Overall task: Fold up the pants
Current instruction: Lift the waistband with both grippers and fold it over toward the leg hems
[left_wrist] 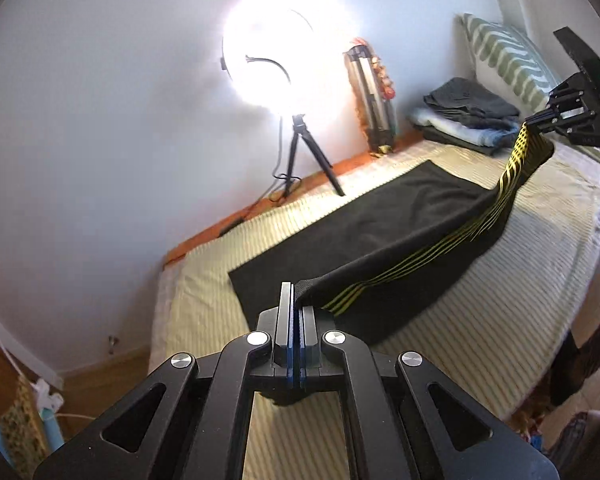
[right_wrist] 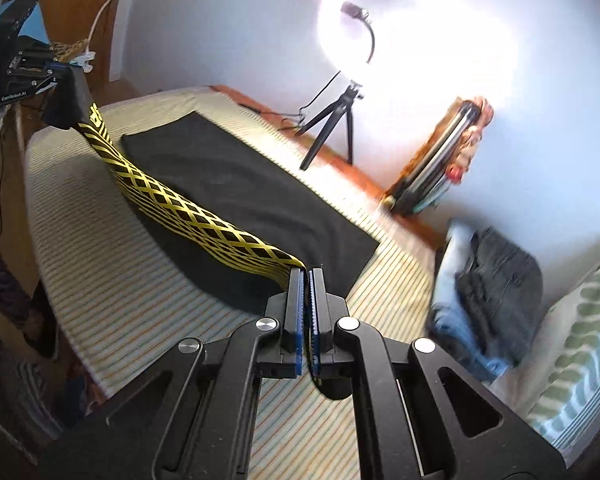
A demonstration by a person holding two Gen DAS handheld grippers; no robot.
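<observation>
Black pants (left_wrist: 380,220) with a yellow lattice side stripe lie along the striped bed (left_wrist: 480,300). My left gripper (left_wrist: 297,292) is shut on one end of the pants' near edge and holds it off the bed. My right gripper (right_wrist: 309,276) is shut on the other end of that edge, by the yellow stripe (right_wrist: 204,216). The edge hangs stretched between the two grippers, above the flat black layer (right_wrist: 240,184). The right gripper also shows in the left wrist view (left_wrist: 534,124), and the left gripper in the right wrist view (right_wrist: 66,76).
A stack of folded clothes (left_wrist: 468,114) (right_wrist: 488,288) sits on the bed near a green-patterned pillow (left_wrist: 504,52). A bright ring light on a tripod (left_wrist: 296,152) stands by the white wall. A framed object (left_wrist: 370,96) leans on the wall.
</observation>
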